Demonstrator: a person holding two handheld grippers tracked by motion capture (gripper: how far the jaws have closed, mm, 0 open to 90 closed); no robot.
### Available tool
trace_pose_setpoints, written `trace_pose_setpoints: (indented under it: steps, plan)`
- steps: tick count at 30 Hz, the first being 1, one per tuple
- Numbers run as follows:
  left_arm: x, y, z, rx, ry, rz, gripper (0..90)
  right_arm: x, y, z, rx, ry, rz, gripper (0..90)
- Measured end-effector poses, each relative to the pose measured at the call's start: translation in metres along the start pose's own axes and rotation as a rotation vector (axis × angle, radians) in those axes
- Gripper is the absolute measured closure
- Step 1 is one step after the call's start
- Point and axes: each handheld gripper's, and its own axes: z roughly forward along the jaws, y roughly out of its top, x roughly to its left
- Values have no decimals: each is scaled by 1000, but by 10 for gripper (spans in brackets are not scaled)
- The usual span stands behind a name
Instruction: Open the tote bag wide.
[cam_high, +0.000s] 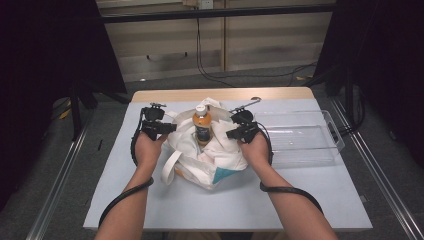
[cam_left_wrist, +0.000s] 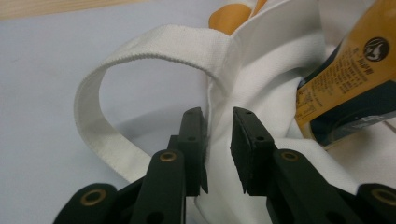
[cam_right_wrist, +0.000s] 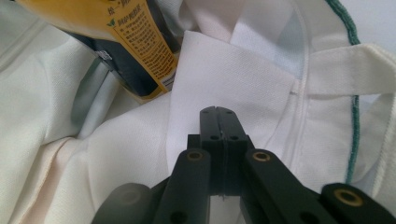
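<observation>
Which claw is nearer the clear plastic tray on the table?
Right. The right claw grips the white cloth bag just beside the clear plastic tray; the left claw sits across the bag, farther away.

My white canvas tote bag (cam_high: 210, 155) sits crumpled mid-tabletop, nearer the far edge, mouth open, one strap looping leftward. An orange-labelled, white-capped drink bottle (cam_high: 202, 125) stands upright inside it.

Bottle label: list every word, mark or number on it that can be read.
Bottle: round black emblem with a white figure; no letters legible in it.
Bottle, yellow label in the left gripper view: rows of small print, too small to read.
Bottle, yellow label in the right gripper view: small print likewise unreadable.
</observation>
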Motion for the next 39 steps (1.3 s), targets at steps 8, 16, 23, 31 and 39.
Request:
trace_pose_setpoints:
  steps: [8,16,23,31,39]
  plan:
    - [-2,-1,-10,4,-13,26,626,6,-4,-6,6,3,-21,900]
    - [-4,-8,-18,-1,-16,12,610,12,-8,-12,-2,17,-47,900]
    - [-6,-13,-30,-10,-18,16,615,13,-13,-17,-3,23,-45,900]
    - [-10,-22,-32,7,-23,9,659,17,-17,-23,2,33,-53,900]
    - [-12,-27,-31,32,-24,-19,847,15,-28,-21,3,42,-51,900]
